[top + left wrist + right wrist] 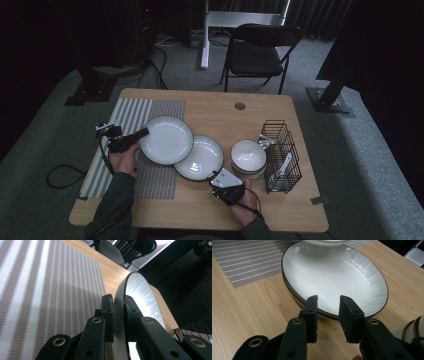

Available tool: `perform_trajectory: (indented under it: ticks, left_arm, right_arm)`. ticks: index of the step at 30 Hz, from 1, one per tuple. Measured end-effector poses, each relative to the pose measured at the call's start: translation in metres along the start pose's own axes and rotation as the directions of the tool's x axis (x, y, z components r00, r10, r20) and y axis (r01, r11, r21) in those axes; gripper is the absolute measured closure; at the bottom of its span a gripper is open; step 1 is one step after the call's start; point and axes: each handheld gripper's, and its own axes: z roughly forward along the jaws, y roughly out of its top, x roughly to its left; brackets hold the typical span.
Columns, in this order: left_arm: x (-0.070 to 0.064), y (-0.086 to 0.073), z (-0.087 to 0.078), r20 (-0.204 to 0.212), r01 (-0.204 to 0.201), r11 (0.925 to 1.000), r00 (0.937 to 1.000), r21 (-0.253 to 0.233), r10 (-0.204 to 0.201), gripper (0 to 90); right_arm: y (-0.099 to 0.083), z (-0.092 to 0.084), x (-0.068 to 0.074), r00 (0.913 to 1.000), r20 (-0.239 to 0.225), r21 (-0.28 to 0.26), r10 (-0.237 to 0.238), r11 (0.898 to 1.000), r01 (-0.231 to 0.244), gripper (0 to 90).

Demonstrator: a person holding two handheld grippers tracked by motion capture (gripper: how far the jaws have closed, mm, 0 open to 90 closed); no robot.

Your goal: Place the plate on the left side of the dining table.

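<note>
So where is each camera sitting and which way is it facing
High view: above the person's side of the table, looking forward and down; both forearms and the left gripper and right gripper show.
Left gripper view: on the left gripper, looking along its jaws, shut on the lifted plate, over the striped mat.
Right gripper view: on the right gripper, jaws open, facing the stacked plates.
Shared: the high view also shows the lifted plate and stacked plates.

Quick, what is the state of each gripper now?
Left gripper: closed on the rim of the lifted plate.
Right gripper: open, holding nothing, in front of the stacked plates.
</note>
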Motion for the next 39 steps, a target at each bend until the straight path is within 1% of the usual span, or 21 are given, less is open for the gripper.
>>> perform_trajectory:
  ticks: [6, 8, 9, 10, 15, 16, 17, 18, 21, 26, 29, 32, 35, 39]
  left_arm:
    - [0.015, 0.006, -0.015, -0.019, 0.017, 0.9996, 0.9997, -0.023, -0.017, 82.5]
    - [0.02, 0.008, -0.019, -0.03, 0.028, 0.9992, 0.9991, -0.03, -0.029, 82.4]
    - [0.023, 0.008, -0.02, -0.034, 0.036, 0.9988, 0.9987, -0.033, -0.037, 82.5]
    - [0.023, 0.008, -0.02, -0.034, 0.036, 0.9988, 0.9987, -0.033, -0.037, 82.5]
    - [0.04, 0.008, -0.027, -0.055, 0.061, 0.9974, 0.9965, -0.039, -0.063, 82.4]
    - [0.043, 0.008, -0.027, -0.061, 0.067, 0.997, 0.9958, -0.041, -0.069, 82.4]
    - [0.043, 0.008, -0.027, -0.061, 0.067, 0.997, 0.9958, -0.041, -0.069, 82.4]
    - [0.049, 0.008, -0.028, -0.072, 0.073, 0.9966, 0.9945, -0.04, -0.075, 82.4]
    - [0.056, 0.008, -0.027, -0.093, 0.077, 0.9964, 0.9924, -0.035, -0.08, 82.4]
    - [0.07, 0.01, -0.023, -0.124, 0.091, 0.9957, 0.988, -0.022, -0.093, 82.4]
    - [0.075, 0.011, -0.02, -0.145, 0.096, 0.9953, 0.9847, -0.012, -0.096, 82.3]
    - [0.079, 0.012, -0.02, -0.154, 0.097, 0.9952, 0.9833, -0.007, -0.097, 82.0]
    - [0.082, 0.011, -0.02, -0.148, 0.109, 0.994, 0.9831, -0.006, -0.109, 82.1]
    - [0.085, 0.01, -0.02, -0.154, 0.121, 0.9926, 0.9808, -0.004, -0.12, 82.1]
  right_arm:
    - [-0.002, 0.0, 0.0, 1.0, 0.0, 0.002, -0.004, 1.0, 0.004, 68.2]
    - [-0.002, 0.0, 0.0, 1.0, -0.001, 0.003, -0.004, 1.0, 0.004, 68.3]
    - [-0.002, 0.0, 0.0, 1.0, -0.002, 0.003, -0.004, 1.0, 0.004, 68.3]
    - [-0.002, 0.0, 0.0, 1.0, -0.002, 0.004, -0.004, 1.0, 0.004, 68.2]
    - [-0.002, 0.001, 0.001, 1.0, -0.006, 0.007, -0.007, 1.0, 0.007, 68.2]
    - [-0.002, 0.002, 0.001, 1.0, -0.007, 0.008, -0.007, 1.0, 0.007, 68.3]
    - [-0.002, 0.002, 0.001, 1.0, -0.007, 0.008, -0.007, 1.0, 0.007, 68.3]
    - [-0.002, 0.002, 0.002, 0.9999, -0.008, 0.008, -0.009, 1.0, 0.009, 68.2]
    - [-0.002, 0.002, 0.002, 0.9999, -0.008, 0.009, -0.011, 1.0, 0.011, 68.3]
    - [-0.002, 0.002, 0.001, 0.9999, -0.008, 0.01, -0.012, 1.0, 0.012, 68.3]
    - [-0.003, 0.002, 0.001, 0.9999, -0.008, 0.011, -0.011, 1.0, 0.012, 68.4]
    - [-0.003, 0.003, 0.001, 0.9999, -0.009, 0.012, -0.009, 1.0, 0.009, 68.4]
    - [-0.003, 0.003, 0.001, 0.9999, -0.01, 0.015, -0.008, 1.0, 0.008, 68.4]
    - [-0.003, 0.004, 0.003, 0.9999, -0.012, 0.016, -0.008, 1.0, 0.008, 68.4]
